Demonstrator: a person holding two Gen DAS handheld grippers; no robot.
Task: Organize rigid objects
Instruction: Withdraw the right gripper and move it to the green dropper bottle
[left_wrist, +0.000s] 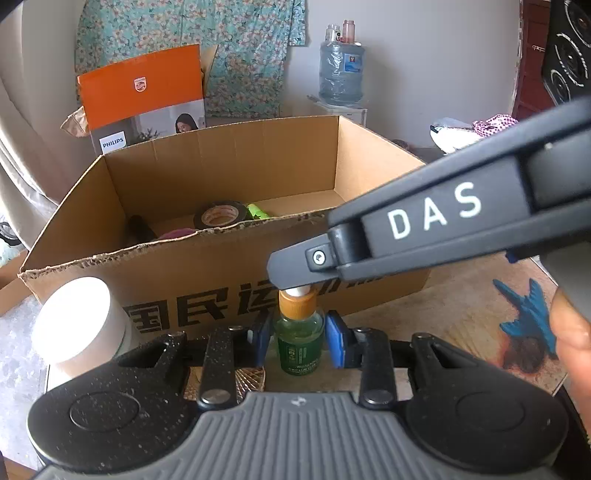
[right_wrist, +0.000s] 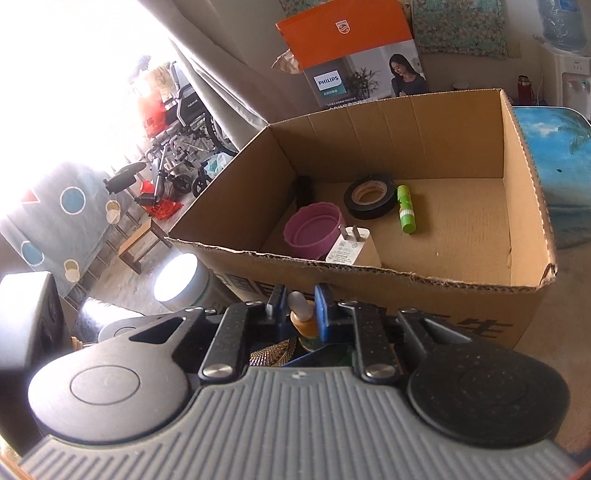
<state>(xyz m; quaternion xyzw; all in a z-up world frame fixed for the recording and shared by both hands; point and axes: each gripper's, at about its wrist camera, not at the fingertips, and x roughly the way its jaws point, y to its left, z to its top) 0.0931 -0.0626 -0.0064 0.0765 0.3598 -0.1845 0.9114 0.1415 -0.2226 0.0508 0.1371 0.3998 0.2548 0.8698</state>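
A small green dropper bottle (left_wrist: 299, 343) with an orange collar and white bulb stands on the table before the cardboard box (left_wrist: 207, 273). My left gripper (left_wrist: 298, 338) has its blue pads either side of the bottle's body with small gaps, open. My right gripper (right_wrist: 297, 308) reaches in from the right over the bottle, its pads closed on the white bulb and orange cap (right_wrist: 304, 314). The box (right_wrist: 406, 280) holds black tape (right_wrist: 369, 195), a green glue stick (right_wrist: 405, 214), a pink cup (right_wrist: 314, 229), a white charger (right_wrist: 349, 245) and a dark object.
A white round jar (left_wrist: 79, 321) stands left of the bottle by the box's front wall. A blue toy plane (left_wrist: 528, 314) lies on the table at the right. An orange Philips carton (left_wrist: 144, 99) stands behind the box. A water dispenser is at the back.
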